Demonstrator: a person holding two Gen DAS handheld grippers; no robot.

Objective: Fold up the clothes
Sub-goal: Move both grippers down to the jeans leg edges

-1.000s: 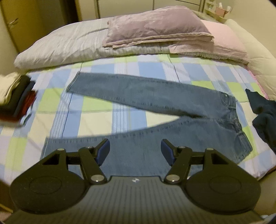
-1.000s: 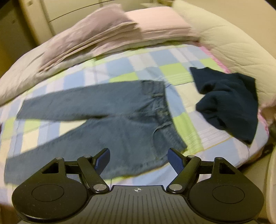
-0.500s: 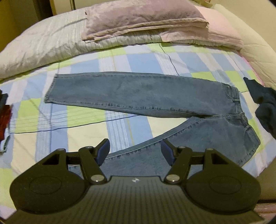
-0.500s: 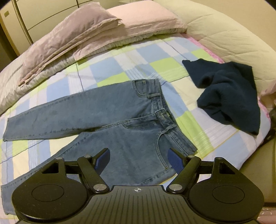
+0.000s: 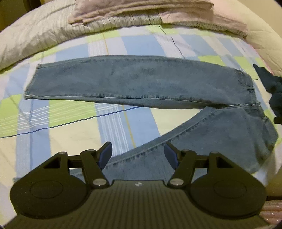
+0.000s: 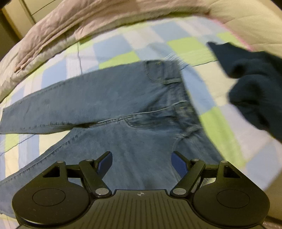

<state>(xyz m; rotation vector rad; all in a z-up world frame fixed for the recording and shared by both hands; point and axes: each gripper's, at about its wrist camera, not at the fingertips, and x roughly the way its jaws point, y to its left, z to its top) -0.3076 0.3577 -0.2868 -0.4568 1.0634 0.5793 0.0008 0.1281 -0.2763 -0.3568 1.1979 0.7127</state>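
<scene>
Blue jeans lie spread flat on the checked bed sheet, legs apart in a V, waist to the right. In the left wrist view my left gripper hovers open over the near leg, close to its upper edge. The right wrist view shows the jeans with the waistband at right. My right gripper stands open above the seat and thigh of the near leg. Neither gripper holds cloth.
A dark navy garment lies crumpled right of the jeans, seen also as the navy garment at the frame's right edge. Folded grey and pink bedding is stacked along the far side. The bed's near edge drops off at lower right.
Both grippers have moved closer to and lower over the jeans, which now fill more of each view. The stack of clothes at far left has left the left wrist view.
</scene>
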